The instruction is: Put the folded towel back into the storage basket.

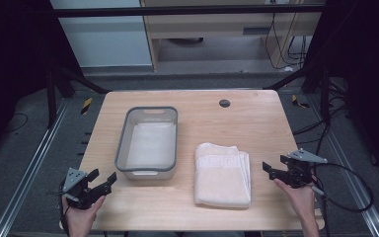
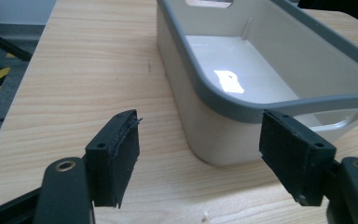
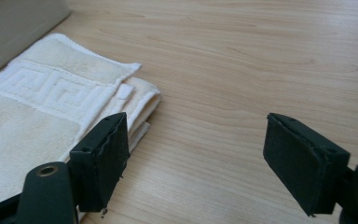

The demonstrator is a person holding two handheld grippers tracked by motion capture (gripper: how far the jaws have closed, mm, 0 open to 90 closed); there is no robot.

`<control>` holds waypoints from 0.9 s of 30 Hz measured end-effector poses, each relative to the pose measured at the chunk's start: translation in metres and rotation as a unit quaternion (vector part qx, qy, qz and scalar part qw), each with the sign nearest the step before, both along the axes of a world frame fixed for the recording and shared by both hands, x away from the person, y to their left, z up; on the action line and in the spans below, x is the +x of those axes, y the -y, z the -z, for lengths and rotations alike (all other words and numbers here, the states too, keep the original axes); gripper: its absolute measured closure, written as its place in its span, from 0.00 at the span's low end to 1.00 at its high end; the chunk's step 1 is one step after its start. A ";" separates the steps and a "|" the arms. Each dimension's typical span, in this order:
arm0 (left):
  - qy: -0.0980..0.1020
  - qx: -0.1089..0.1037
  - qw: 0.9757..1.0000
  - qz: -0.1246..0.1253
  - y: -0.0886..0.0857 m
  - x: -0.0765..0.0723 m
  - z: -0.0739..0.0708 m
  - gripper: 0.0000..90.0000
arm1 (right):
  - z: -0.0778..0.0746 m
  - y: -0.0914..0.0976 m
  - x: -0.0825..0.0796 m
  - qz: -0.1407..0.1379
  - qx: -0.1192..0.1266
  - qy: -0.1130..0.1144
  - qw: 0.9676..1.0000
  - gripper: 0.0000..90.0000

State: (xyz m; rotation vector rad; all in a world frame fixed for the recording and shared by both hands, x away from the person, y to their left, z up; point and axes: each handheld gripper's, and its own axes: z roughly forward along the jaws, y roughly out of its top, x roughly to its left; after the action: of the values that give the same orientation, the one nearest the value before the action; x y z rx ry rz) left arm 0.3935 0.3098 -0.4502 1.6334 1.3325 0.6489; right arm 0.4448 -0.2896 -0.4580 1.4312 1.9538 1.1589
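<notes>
Left gripper (image 1: 102,178) is hovering at the near left table (image 1: 256,118) edge, jaws gaping wide, nothing between them. Right gripper (image 1: 271,170) is sitting near right, jaws likewise wide and empty. Folded cream towel (image 1: 222,174) is lying just left of it. Grey-rimmed white bin (image 1: 148,142) is standing beyond, left of the towel.

Light wooden table (image 1: 256,123), grey carpeted floor (image 1: 24,148), pale wooden cabinet (image 1: 217,24) behind, dark surroundings

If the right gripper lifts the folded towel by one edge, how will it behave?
The folded towel is soft terry cloth in loose layers, so it will probably sag and partly unfold. It looks light. Its looped surface should grip the pads well, so slipping seems unlikely.
</notes>
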 end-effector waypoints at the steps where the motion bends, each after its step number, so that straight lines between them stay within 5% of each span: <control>1: 0.004 0.002 1.000 0.001 0.002 0.000 -0.001 0.31 | -0.002 -0.001 0.000 -0.001 0.001 0.001 1.000 0.25; 27: 0.040 -0.020 0.997 0.068 0.045 0.015 -0.056 0.33 | -0.051 -0.006 0.010 -0.027 0.030 0.038 0.998 0.22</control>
State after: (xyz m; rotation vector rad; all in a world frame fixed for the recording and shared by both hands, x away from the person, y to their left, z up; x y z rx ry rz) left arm 0.4081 0.2647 -0.3940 1.6318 1.1592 0.5962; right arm 0.4552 -0.2834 -0.4066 1.3509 1.9305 1.2876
